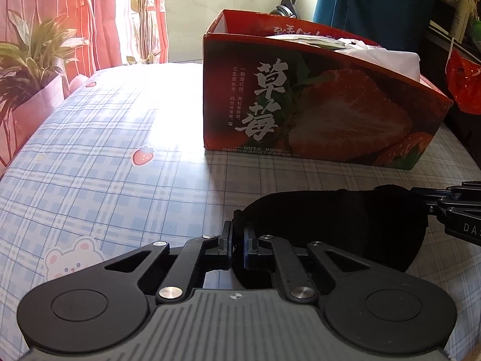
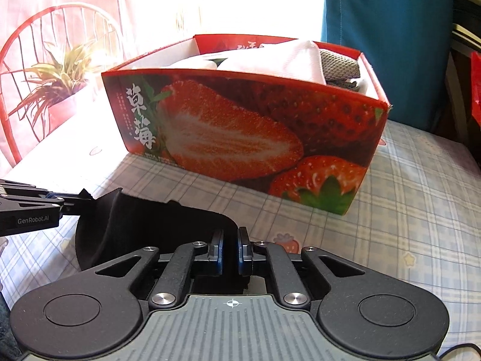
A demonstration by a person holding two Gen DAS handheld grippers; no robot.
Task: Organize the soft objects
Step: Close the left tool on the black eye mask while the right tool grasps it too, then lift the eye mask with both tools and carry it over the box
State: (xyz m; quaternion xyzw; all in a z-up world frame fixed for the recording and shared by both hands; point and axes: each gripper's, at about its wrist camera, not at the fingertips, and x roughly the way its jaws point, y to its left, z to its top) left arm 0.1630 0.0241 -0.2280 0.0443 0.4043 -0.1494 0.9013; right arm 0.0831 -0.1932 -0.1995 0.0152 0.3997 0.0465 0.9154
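Note:
A black cloth (image 1: 339, 222) is stretched between my two grippers just above the checked tablecloth. My left gripper (image 1: 238, 234) is shut on its left end. My right gripper (image 2: 231, 245) is shut on its other end; the cloth (image 2: 144, 228) sags between them. The right gripper shows in the left wrist view (image 1: 445, 204), the left gripper in the right wrist view (image 2: 69, 206). Behind the cloth stands a red strawberry-print cardboard box (image 1: 315, 111), also in the right wrist view (image 2: 240, 126), holding folded white cloth (image 2: 279, 60) and a grey knit piece (image 2: 339, 66).
The tablecloth (image 1: 105, 150) has blue checks with strawberry and bear prints. A potted plant (image 1: 33, 60) and a red wire chair (image 2: 36, 45) stand past the table's left edge. A blue curtain (image 2: 384, 30) hangs behind the box. A red bag (image 1: 463, 84) is at right.

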